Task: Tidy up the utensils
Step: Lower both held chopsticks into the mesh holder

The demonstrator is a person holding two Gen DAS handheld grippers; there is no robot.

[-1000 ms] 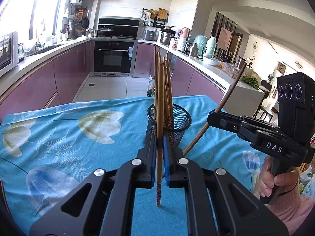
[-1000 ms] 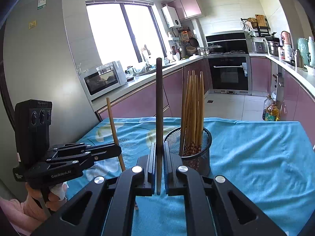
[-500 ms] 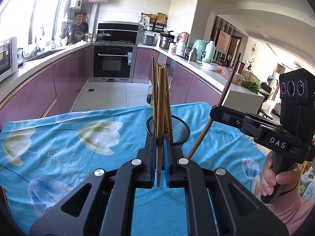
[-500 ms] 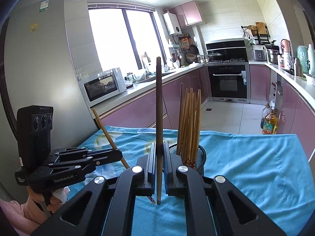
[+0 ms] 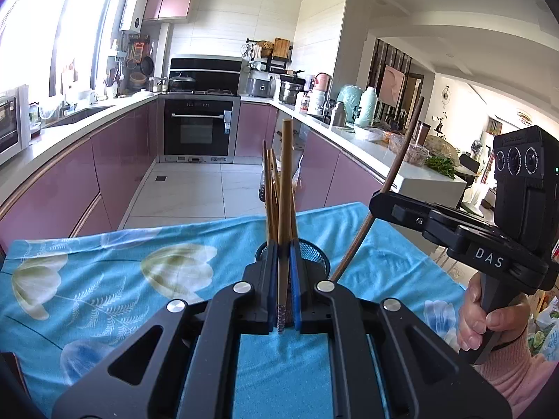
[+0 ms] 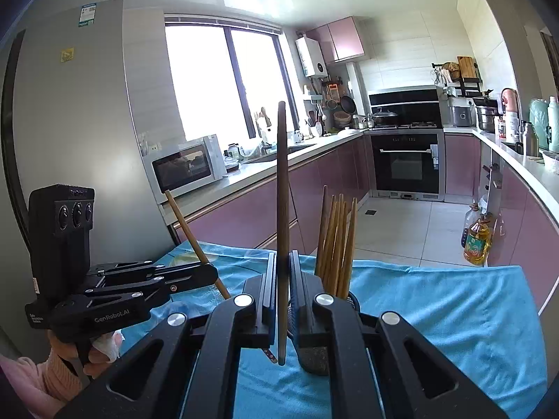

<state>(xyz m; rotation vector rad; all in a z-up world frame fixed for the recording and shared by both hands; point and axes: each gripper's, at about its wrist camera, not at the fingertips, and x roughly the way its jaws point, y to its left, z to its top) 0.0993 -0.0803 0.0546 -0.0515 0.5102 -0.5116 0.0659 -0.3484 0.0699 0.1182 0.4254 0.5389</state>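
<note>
Above the blue cloth (image 5: 104,279), the left gripper (image 5: 283,276) is pinching a light chopstick (image 5: 285,188) and the right gripper (image 6: 282,289) a dark chopstick (image 6: 282,174); the mesh holder (image 6: 314,356) is sitting just ahead. Both sticks are best kept upright, tips clearing the rim before lowering.
</note>
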